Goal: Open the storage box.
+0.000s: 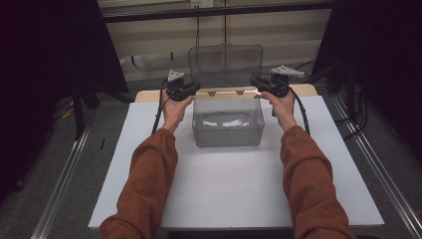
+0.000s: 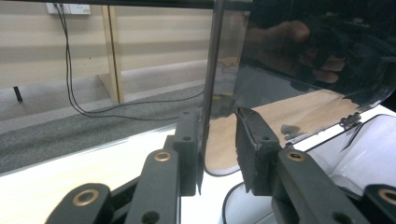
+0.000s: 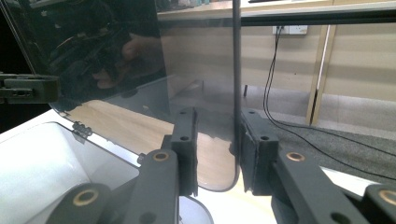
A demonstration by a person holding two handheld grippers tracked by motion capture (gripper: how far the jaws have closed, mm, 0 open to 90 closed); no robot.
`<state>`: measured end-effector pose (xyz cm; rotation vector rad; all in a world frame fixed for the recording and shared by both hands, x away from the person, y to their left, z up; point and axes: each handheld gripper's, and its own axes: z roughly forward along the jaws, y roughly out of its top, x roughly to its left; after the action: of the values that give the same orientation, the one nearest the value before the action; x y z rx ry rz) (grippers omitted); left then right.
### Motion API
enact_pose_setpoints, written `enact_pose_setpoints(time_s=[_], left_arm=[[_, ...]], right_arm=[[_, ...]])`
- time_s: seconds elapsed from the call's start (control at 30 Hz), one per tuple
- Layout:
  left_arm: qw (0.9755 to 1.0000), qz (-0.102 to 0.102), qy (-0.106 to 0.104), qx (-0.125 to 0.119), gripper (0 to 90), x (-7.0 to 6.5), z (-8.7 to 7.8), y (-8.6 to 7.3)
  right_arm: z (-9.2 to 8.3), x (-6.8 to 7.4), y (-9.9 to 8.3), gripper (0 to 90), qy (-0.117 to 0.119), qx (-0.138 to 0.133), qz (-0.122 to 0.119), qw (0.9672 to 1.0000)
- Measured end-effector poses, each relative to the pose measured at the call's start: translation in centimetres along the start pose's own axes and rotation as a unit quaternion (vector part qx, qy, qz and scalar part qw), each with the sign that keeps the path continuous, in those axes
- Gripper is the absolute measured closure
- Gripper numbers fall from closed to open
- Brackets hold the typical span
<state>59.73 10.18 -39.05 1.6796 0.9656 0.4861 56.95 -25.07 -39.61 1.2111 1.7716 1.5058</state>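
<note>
A clear plastic box (image 1: 228, 124) stands on a white board, and its hinged lid (image 1: 225, 62) is raised upright at the back. My left gripper (image 1: 196, 89) is at the lid's left edge. In the left gripper view the lid's edge (image 2: 210, 70) stands between the jaws of the left gripper (image 2: 217, 114); it lies against one pad, with a gap to the other. My right gripper (image 1: 255, 82) is at the lid's right edge. In the right gripper view the lid (image 3: 196, 70) sits between the jaws of the right gripper (image 3: 218, 114), close to one pad and apart from the other.
The white board (image 1: 224, 189) covers a wooden table (image 1: 149, 94). Grey carpet with metal rails (image 1: 64, 174) flanks the table. Dark curtains hang at both sides. Cables (image 2: 70, 93) trail along the floor below a wall socket. Pale items lie in the box.
</note>
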Motion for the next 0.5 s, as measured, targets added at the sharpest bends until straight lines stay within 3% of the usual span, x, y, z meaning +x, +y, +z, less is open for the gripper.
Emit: enact_pose_setpoints(time_s=[0.3, 0.5], left_arm=[[0.9998, 0.001, 0.0, 0.018, 72.2, 0.32, 0.46, 0.28], [0.9996, -0.004, -0.001, 0.028, 71.8, 0.57, 0.61, 0.39]], right_arm=[[0.23, -0.16, 0.06, 71.6, -0.008, 0.012, 0.014, 0.9998], [0.52, -0.34, -0.56, 73.3, -0.013, 0.025, 0.011, 0.9995]])
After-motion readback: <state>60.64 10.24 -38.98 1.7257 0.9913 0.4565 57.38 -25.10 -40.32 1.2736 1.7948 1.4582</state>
